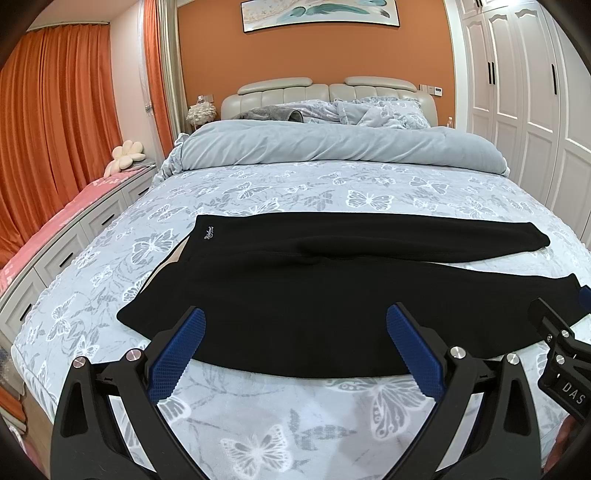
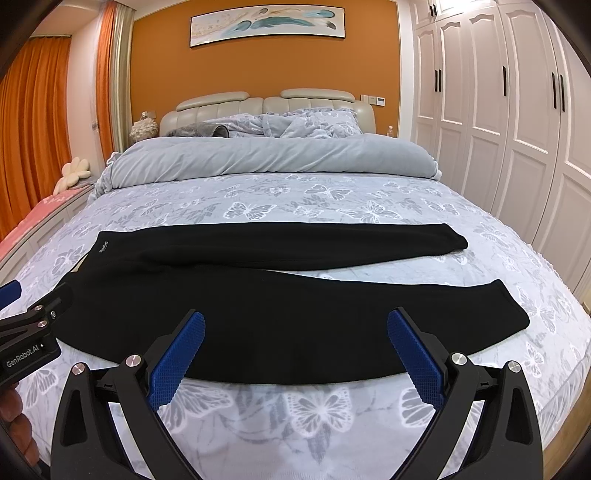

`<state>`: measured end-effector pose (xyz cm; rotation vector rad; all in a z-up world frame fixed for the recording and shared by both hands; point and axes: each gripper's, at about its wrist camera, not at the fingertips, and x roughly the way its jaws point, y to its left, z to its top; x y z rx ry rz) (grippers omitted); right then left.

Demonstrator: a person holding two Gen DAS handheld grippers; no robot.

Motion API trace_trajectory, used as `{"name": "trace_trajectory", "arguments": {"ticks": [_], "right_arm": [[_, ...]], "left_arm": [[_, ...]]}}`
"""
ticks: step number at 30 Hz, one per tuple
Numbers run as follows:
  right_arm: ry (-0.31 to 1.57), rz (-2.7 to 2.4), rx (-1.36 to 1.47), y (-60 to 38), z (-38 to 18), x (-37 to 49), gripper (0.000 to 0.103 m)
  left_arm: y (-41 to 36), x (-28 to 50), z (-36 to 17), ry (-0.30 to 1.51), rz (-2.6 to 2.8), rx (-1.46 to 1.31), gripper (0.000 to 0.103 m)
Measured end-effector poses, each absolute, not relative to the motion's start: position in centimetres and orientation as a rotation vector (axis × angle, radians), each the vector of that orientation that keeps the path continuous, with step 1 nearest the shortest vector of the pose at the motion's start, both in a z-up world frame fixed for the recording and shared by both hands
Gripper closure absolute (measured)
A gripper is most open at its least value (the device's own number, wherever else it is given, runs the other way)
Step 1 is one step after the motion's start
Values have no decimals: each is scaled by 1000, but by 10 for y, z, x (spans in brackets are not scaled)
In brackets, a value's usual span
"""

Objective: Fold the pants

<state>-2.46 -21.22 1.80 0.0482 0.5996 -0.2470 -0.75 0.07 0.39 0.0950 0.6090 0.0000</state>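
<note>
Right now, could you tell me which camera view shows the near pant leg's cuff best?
The right wrist view: the near leg's cuff lies fully visible on the bedspread. In the left wrist view that cuff sits at the frame's edge, partly hidden by the right gripper.

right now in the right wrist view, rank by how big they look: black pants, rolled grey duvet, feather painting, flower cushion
1. black pants, though nearest the camera
2. rolled grey duvet
3. feather painting
4. flower cushion
</note>
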Motion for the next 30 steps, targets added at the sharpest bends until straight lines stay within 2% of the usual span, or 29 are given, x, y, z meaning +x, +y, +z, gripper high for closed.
{"name": "trace_trajectory", "arguments": {"ticks": [30], "right_arm": [[601,-236,51,-213,16,-24,5]], "left_arm": [[0,-9,3,610,1,97,6]]}}
